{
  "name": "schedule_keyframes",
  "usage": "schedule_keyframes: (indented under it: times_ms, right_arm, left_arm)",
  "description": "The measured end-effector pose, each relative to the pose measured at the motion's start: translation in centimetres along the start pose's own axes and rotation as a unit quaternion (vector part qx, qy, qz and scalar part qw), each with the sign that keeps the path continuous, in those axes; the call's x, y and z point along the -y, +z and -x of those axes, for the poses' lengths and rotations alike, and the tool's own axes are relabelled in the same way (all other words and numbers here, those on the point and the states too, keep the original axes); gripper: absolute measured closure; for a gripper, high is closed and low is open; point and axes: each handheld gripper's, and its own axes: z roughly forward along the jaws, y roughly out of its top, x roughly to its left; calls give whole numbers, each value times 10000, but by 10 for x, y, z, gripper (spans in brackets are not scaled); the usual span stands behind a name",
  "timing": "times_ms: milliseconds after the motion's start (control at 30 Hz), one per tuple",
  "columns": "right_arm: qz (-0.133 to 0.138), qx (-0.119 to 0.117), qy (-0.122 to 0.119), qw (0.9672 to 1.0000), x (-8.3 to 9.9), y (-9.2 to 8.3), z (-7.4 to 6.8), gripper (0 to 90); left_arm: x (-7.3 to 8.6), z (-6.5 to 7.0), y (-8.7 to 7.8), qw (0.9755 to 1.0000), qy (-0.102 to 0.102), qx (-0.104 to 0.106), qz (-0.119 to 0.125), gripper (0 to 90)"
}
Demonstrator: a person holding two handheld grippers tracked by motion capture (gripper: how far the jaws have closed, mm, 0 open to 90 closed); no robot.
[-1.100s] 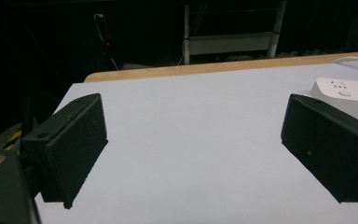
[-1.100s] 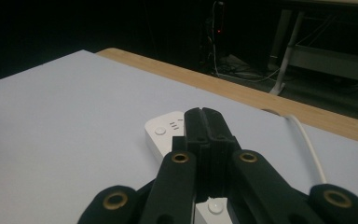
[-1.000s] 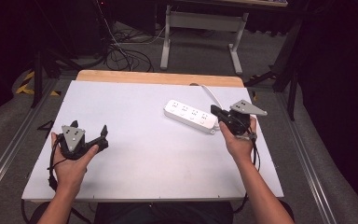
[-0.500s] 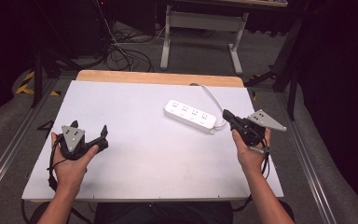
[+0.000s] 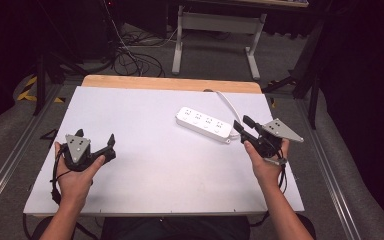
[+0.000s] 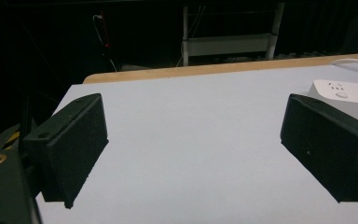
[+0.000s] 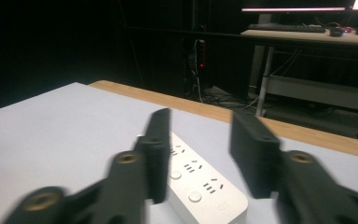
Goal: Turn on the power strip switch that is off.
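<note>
High view: my right tool has just been opening beside the power strip, nothing between its jaws; my left tool is resting wide open on the table.

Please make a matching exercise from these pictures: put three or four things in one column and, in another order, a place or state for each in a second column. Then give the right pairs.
Things:
1. power strip
2. left gripper
3. right gripper
4. wooden table edge

Places or states:
A. jaws wide apart, over bare white surface
B. white, lying flat at the right of the white board
C. along the far side of the white board
D. jaws just opened, at the near end of the power strip, nothing between them

Pairs: 1-B, 2-A, 3-D, 4-C
</note>
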Motion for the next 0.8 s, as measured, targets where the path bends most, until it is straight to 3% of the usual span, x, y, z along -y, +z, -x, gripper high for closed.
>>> schedule_keyframes:
  times_ms: [133,333,800]
  right_arm:
    - [-48,82,82,9999,1,2,2,336]
    - [-87,106,158,9998,2,3,2,217]
    - [-173,124,134,9997,4,3,1,136]
  left_arm:
    - [0,0,0,10000,4,3,-16,79]
    - [0,0,0,10000,6,5,-12,79]
    - [-1,1,1,10000,29,45,-8,83]
